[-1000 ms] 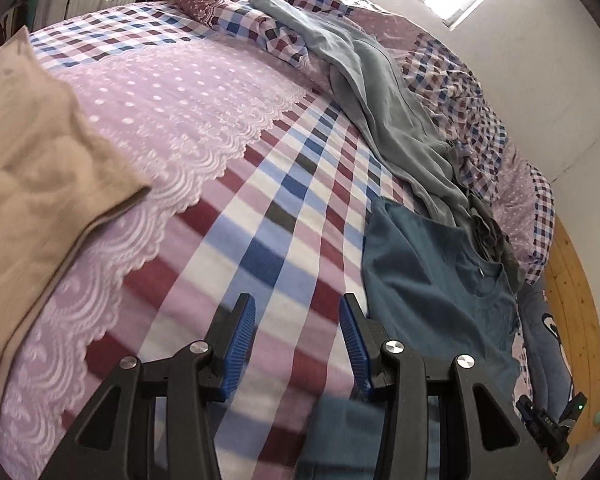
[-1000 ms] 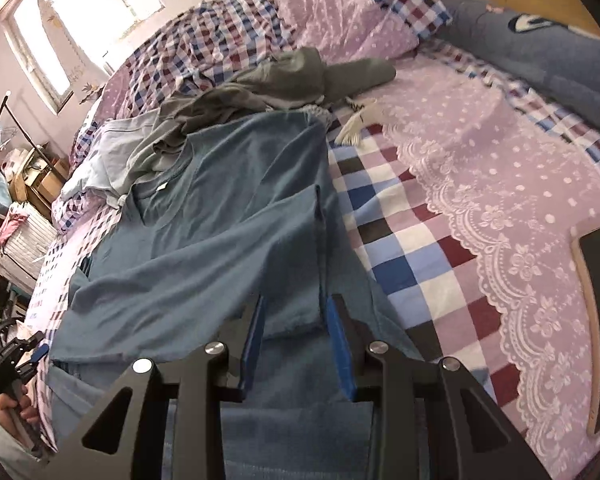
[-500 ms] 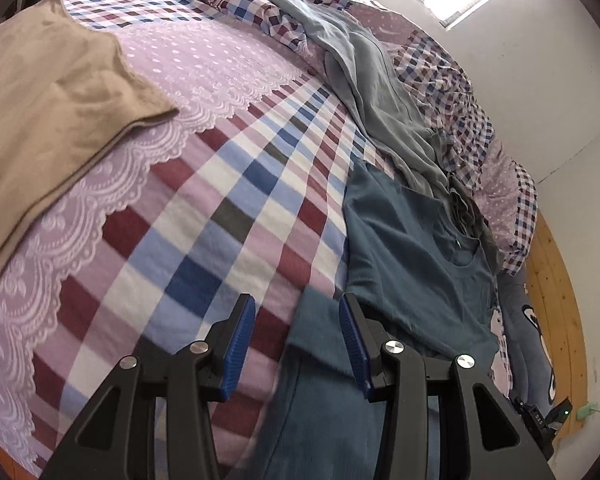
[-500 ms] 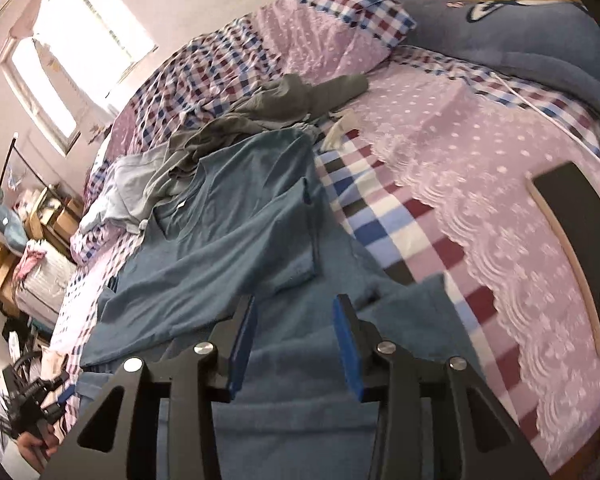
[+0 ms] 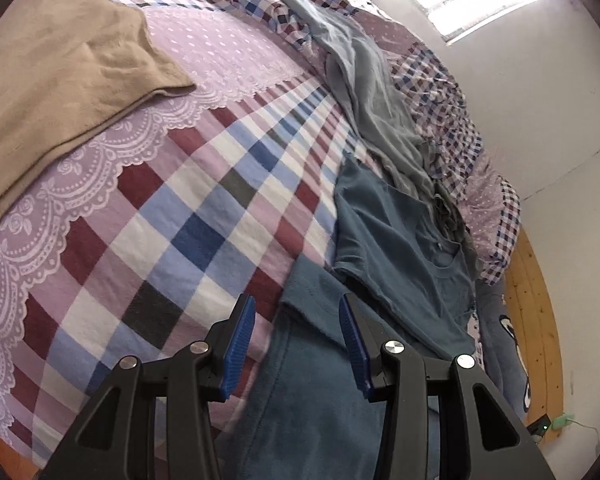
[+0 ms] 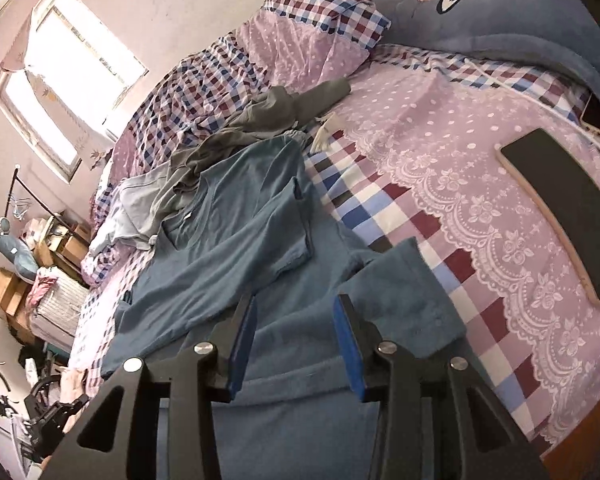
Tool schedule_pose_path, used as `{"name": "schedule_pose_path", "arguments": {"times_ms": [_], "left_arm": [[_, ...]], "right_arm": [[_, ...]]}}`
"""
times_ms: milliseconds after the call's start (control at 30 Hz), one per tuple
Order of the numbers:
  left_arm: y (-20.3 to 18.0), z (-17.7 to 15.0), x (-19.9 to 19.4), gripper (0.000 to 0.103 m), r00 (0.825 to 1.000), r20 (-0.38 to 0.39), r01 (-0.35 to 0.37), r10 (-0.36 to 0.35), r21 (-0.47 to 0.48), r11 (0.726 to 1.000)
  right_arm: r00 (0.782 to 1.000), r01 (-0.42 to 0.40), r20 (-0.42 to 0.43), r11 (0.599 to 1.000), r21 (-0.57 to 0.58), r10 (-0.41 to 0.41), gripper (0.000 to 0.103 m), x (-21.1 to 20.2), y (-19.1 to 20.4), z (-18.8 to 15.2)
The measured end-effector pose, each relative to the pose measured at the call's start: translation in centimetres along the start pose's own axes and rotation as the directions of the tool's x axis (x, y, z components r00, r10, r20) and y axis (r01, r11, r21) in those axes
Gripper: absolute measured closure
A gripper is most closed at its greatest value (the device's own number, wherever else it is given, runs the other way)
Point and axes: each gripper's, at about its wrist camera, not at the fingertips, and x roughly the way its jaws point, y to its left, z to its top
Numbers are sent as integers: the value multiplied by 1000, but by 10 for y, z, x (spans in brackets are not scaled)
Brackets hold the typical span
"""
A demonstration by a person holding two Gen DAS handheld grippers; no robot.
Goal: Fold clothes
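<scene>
My left gripper (image 5: 296, 320) stands wide, holding nothing, its jaws framing the hem corner of one teal shirt (image 5: 396, 240) spread ahead on the checked bedspread (image 5: 204, 216). My right gripper (image 6: 294, 324) is equally wide and empty, above the same shirt (image 6: 236, 240). One tan garment (image 5: 60, 80) lies far left; both tools tilt downward.

Teal shirt's (image 5: 400, 240) hem runs off the frame.

The teal shirt (image 5: 396, 236) is matt, soft cloth. At ten o'clock the tan towel (image 5: 60, 80) looks fuzzy. The bedspread (image 5: 204, 216) is smooth cotton.
</scene>
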Motion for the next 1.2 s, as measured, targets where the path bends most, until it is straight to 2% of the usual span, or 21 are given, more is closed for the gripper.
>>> {"name": "schedule_pose_path", "arguments": {"times_ms": [133, 300, 633, 800, 967, 1200], "left_arm": [[2, 2, 2, 57, 1000, -7, 29, -29, -18, 999], [6, 5, 7, 57, 999, -17, 43, -44, -48, 998], [3, 6, 24, 57, 996, -53, 65, -68, -62, 996], [2, 7, 26, 57, 996, -41, 77, -80, -77, 994], [5, 5, 31, 92, 995, -55, 72, -78, -101, 992], [5, 3, 25, 98, 996, -26, 78, -82, -110, 991]], "right_arm": [[999, -2, 54, 998, 67, -2, 60, -15, -19, 7], [999, -32, 33, 975, 219, 26, 58, -13, -51, 10], [999, -34, 38, 978, 206, 27, 58, -13, -47, 10], [999, -50, 33, 959, 280, 42, 58, -17, -65, 8], [1000, -26, 6, 948, 317, 25, 58, -17, -76, 6], [999, 36, -28, 953, 301, -29, 58, -19, -80, 3]]}}
